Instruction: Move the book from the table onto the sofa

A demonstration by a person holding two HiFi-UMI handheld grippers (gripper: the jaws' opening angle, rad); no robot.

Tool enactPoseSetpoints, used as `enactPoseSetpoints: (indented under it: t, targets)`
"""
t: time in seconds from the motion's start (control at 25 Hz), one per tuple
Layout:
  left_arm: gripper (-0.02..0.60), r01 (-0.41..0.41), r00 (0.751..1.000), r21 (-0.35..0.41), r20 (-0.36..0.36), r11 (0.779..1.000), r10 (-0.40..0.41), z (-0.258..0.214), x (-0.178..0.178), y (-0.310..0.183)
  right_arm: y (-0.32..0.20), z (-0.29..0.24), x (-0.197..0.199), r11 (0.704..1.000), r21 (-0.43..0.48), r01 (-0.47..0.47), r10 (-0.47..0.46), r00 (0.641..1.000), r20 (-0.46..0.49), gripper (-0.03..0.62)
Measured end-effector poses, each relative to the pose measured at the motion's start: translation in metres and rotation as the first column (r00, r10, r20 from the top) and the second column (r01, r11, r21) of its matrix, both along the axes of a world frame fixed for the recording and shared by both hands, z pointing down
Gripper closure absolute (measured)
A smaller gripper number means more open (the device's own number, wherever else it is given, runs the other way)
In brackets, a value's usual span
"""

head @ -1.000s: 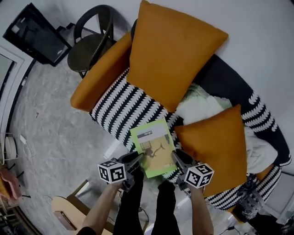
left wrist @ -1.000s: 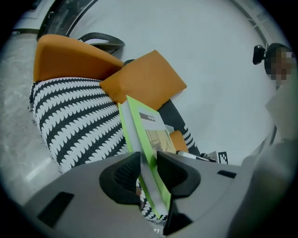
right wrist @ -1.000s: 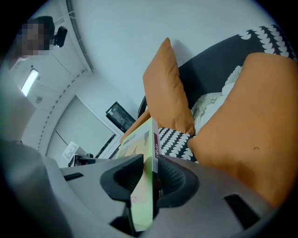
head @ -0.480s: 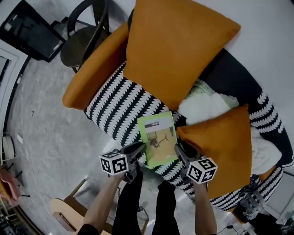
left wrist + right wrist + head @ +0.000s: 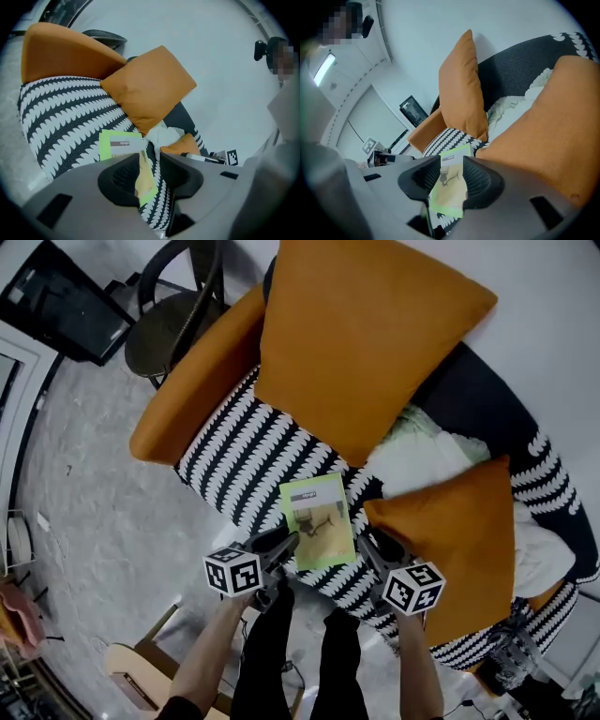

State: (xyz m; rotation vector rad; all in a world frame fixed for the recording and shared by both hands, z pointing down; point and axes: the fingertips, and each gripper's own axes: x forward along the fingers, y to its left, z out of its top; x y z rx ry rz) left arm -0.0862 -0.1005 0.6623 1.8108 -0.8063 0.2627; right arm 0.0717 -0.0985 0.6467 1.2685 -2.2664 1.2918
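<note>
The fingers point(image 5: 123, 174) of the left gripper point(image 5: 285, 545) are spreading apart, and the near left corner of the book point(image 5: 319, 532) shows in the gap between them with neither pad pressing on it. The right gripper point(image 5: 367, 542) is doing the same: its fingers are opening, and the book's near right side lies loose in the gap between them. Each gripper carries its marker cube just behind the fingers, with the person's forearms reaching in from below.

The book has a green border, a tan picture and a grey title band. It lies flat, cover up, on the black-and-white striped seat of the sofa point(image 5: 239, 460), close to the front edge, with one gripper at each near corner.

A small orange cushion point(image 5: 464, 540) sits just beside the book's right edge. A large orange cushion point(image 5: 361, 334) leans against the dark backrest behind it, and a pale crumpled blanket point(image 5: 422, 451) lies between the two cushions. Past the sofa's orange armrest point(image 5: 192, 381), a dark round chair point(image 5: 173, 329) stands on the grey floor point(image 5: 94, 512)
</note>
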Motion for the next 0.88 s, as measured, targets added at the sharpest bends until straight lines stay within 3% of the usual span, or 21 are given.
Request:
enactPoseSetpoints:
  t: [0.28, 0.6, 0.88]
  targets:
    - [0.504, -0.086, 0.995, 0.098, 0.063, 0.991, 0.08, -0.043, 0.01, 0.009, 0.006, -0.032, -0.004, 1.0, 0.017, 0.005, -0.005, 1.0, 0.024, 0.473]
    - [0.551, -0.122, 0.99, 0.189, 0.087, 0.974, 0.107, -0.112, 0.019, 0.015, 0.018, -0.092, -0.008, 0.999, 0.048, 0.008, -0.01, 0.999, 0.04, 0.517]
    - [0.566, -0.13, 0.988, 0.288, 0.121, 0.949, 0.099, -0.199, 0.024, 0.023, 0.036, -0.172, -0.014, 0.994, 0.113, 0.0, -0.006, 0.998, 0.06, 0.556]
